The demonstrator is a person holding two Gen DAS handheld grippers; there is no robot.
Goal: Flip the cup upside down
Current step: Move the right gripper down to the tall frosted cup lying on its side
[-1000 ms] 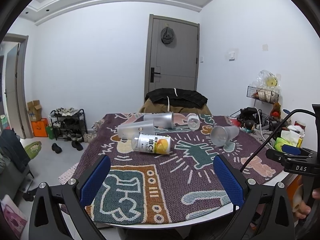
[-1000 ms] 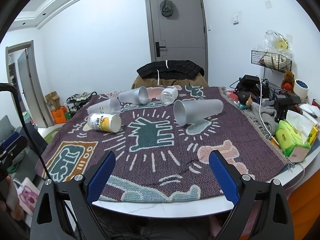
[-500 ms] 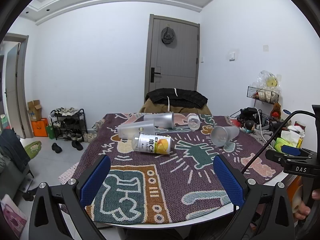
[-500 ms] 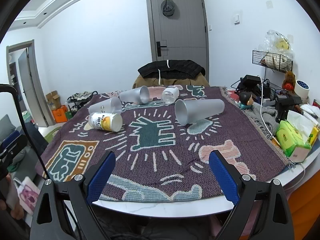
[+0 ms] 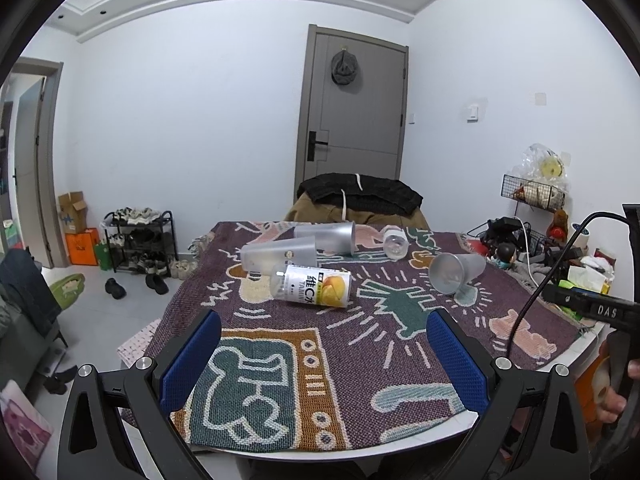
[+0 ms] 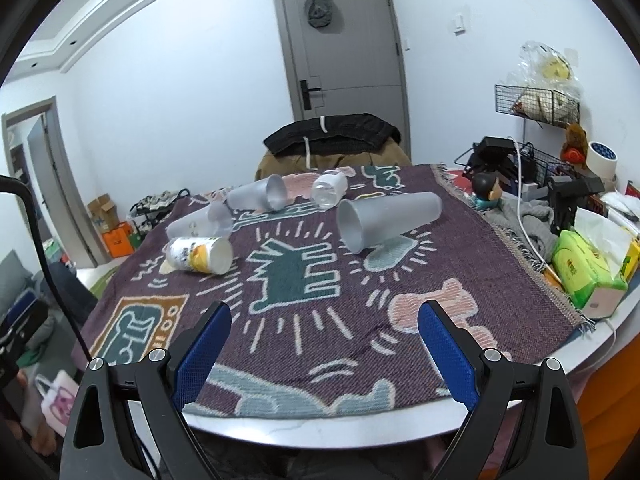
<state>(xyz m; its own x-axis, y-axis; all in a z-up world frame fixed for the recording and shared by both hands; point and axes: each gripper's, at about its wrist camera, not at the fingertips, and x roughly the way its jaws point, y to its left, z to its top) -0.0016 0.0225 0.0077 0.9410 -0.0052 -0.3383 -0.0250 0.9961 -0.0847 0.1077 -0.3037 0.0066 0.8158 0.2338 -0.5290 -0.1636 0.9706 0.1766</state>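
Observation:
Several cups lie on their sides on a patterned purple cloth point(image 5: 320, 344) point(image 6: 320, 320). A frosted cup point(image 6: 388, 218) point(image 5: 456, 272) lies nearest my right gripper, mouth toward me. A printed cup with an orange picture point(image 5: 312, 288) point(image 6: 200, 254) lies at centre-left. Two more frosted cups point(image 5: 280, 254) point(image 5: 326, 236) and a small clear cup point(image 5: 395, 243) point(image 6: 330, 190) lie further back. My left gripper point(image 5: 324, 356) is open and empty over the near edge. My right gripper point(image 6: 324, 344) is open and empty, well short of the frosted cup.
A chair with a dark jacket point(image 6: 332, 136) stands behind the table. A green tissue pack point(image 6: 584, 272), cables and a wire basket point(image 6: 536, 106) crowd the right side. A shoe rack point(image 5: 140, 240) stands on the floor at left. The right gripper's handle point(image 5: 600, 308) shows in the left view.
My right gripper has moved slightly forward toward the cups. The left gripper has hardly moved. Both stay open.

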